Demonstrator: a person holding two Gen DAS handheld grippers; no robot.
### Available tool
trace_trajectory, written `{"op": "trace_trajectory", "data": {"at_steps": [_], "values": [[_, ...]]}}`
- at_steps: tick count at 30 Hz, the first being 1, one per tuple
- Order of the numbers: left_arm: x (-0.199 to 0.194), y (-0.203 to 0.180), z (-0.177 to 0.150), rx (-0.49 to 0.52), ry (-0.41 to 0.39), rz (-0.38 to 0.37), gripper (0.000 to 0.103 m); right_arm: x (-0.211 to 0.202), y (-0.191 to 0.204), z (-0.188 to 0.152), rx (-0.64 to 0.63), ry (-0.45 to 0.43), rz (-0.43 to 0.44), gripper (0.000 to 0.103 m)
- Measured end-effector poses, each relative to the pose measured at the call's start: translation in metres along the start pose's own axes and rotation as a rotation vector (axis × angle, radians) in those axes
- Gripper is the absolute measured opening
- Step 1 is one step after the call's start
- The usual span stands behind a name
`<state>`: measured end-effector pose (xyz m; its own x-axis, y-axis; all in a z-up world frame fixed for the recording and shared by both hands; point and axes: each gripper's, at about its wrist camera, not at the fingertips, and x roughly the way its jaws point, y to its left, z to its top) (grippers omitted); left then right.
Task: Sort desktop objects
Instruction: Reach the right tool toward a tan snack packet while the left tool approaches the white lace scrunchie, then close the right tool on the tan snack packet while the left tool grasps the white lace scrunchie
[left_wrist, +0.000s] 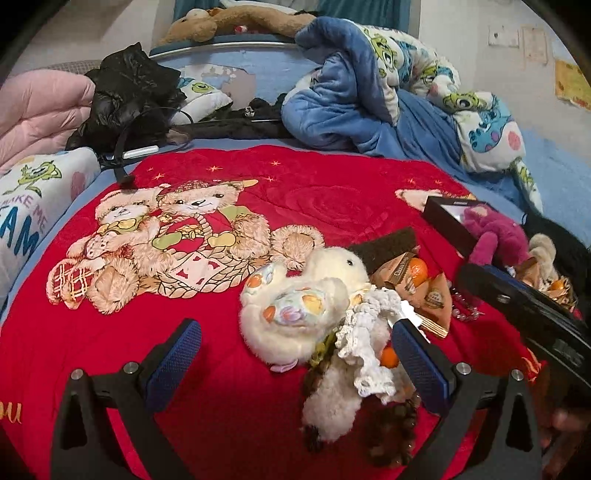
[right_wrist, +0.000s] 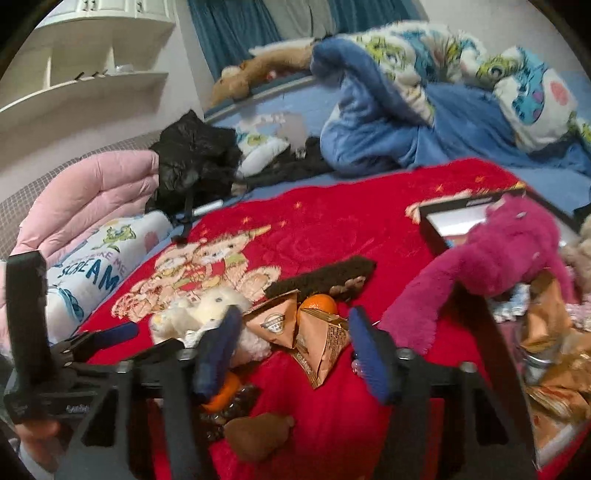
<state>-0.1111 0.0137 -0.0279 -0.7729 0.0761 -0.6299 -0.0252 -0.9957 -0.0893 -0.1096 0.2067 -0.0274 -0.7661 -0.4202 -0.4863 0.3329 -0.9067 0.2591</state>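
Ahead of the left tongs (left_wrist: 295, 362), with their dark blue textured pads (left_wrist: 173, 365), spreads a red quilted blanket printed with beige teddy bears (left_wrist: 317, 199). Between the pads lies a cream plush duck with pastel patchwork wings (left_wrist: 295, 302). Right of it sits a magenta plush toy (right_wrist: 509, 251), and between the right tongs (right_wrist: 295, 354) tan pyramid packets (right_wrist: 275, 323) and an orange tangerine (right_wrist: 317, 304).

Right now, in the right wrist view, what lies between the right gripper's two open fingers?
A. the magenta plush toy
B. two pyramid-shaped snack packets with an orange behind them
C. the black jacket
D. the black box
B: the right gripper is open, and the two tan pyramid snack packets lie on the red blanket between its blue pads, with the orange just behind them.
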Motion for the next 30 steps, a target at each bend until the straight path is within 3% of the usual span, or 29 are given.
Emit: {"op": "trace_trajectory", "data": {"at_steps": [5, 10, 18, 23, 30], "values": [[0.006, -0.006, -0.002, 0.041, 0.017, 0.016, 0.103, 0.03, -0.004, 0.002, -0.004, 0.086, 0.02, 0.042], [0.013, -0.008, -0.006, 0.053, 0.042, 0.05, 0.103, 0.042, -0.003, -0.004, -0.018, 0.131, -0.002, 0.041], [0.016, -0.006, -0.006, 0.048, 0.04, 0.038, 0.101, 0.058, -0.022, -0.009, 0.067, 0.199, -0.036, 0.036], [0.015, -0.007, -0.008, 0.047, 0.046, -0.057, 0.076, 0.058, -0.014, -0.01, 0.025, 0.199, -0.073, 0.035], [0.01, -0.005, -0.008, 0.03, 0.029, -0.09, 0.053, 0.054, -0.012, -0.01, 0.015, 0.19, -0.091, 0.034]]}}
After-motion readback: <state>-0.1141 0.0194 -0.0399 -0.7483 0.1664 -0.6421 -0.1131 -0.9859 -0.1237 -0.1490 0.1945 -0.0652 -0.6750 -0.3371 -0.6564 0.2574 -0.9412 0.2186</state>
